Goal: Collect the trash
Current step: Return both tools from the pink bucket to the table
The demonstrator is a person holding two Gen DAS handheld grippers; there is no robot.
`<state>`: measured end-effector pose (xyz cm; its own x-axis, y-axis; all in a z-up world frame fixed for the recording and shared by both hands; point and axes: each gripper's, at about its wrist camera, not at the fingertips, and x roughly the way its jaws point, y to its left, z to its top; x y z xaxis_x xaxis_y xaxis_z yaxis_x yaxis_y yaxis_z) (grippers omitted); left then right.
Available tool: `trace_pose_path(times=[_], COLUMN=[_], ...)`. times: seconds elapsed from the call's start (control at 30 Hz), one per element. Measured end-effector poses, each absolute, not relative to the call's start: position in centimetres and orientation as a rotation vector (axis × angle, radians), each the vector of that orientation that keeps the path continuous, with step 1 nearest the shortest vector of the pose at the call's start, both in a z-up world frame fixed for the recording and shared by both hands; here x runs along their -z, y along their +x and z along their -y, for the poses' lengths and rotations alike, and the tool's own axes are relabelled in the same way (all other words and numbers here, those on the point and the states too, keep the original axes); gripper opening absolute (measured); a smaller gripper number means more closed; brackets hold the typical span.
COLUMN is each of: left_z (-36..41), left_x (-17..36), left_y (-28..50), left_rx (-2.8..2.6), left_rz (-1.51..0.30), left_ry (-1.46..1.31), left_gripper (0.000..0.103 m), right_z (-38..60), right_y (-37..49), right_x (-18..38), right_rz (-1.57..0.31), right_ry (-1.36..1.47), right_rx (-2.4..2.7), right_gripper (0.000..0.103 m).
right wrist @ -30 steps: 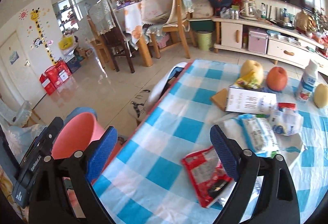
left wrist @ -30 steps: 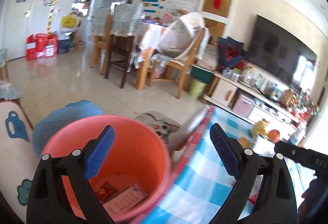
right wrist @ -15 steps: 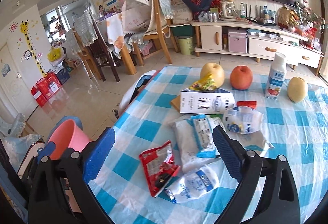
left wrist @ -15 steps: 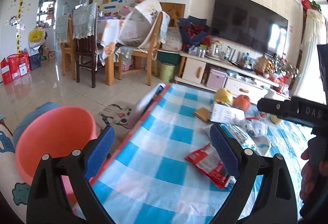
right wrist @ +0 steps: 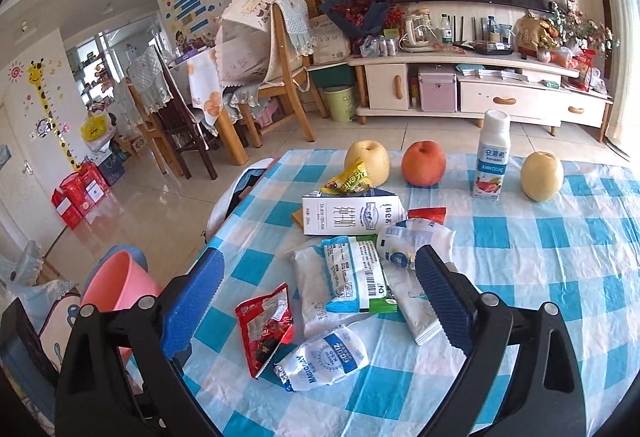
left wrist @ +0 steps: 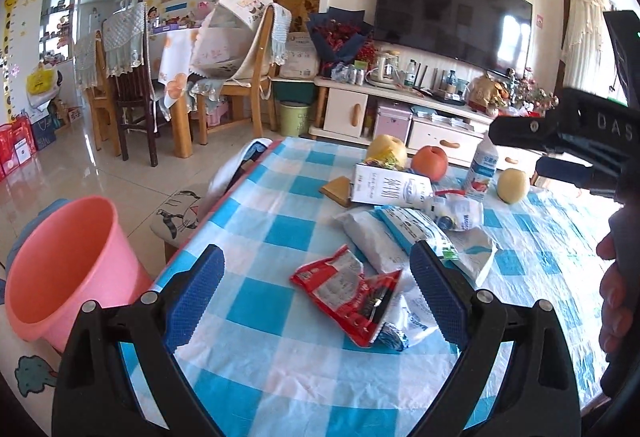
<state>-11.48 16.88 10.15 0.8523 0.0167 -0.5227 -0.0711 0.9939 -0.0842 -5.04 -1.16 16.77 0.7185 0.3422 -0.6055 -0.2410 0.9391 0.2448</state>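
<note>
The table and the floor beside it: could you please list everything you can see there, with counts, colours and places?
table: one, blue and white checked cloth.
red wrapper: one, near edge of the trash pile.
white and blue packets: several, overlapping mid-table; exact count unclear.
milk carton: one, white, lying on its side behind the packets.
yellow wrapper: one, against the left pear.
pears: two, yellow, far row.
apple: one, red-orange, between the pears.
yoghurt bottle: one, white, upright.
bucket: one, pink, on the floor left of the table.
left tongs: open, blue pads, above the red wrapper.
right tongs: open, blue pads, above the packets.
</note>
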Motion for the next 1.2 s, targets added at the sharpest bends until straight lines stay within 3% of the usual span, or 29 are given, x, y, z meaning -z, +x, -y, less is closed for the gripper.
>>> trace_pose_path(times=[0.57,0.83,1.2], left_z=[-11.6,-10.0,-12.1], left_x=[-10.7,-10.0,-7.9], left_y=[-8.7,-0.5,11.8], left_rx=[0.067,0.091,0.029], left_rz=[-0.578,-0.675,-0.777], left_ry=[-0.024,0.014,-0.027], left_gripper=[0.094,0.094,0.094], right_z=[8.7,11.7,12.7], right_y=[-2.5,-0.2,2.5], right_x=[-16.8,-15.8,-12.9], right_rz=[-0.733,-0.79,-0.814], right_ry=[0.256,0.334,0.212], right_rx=[-0.158,-0.101,0.008], right_gripper=[0.095,0.095,0.095])
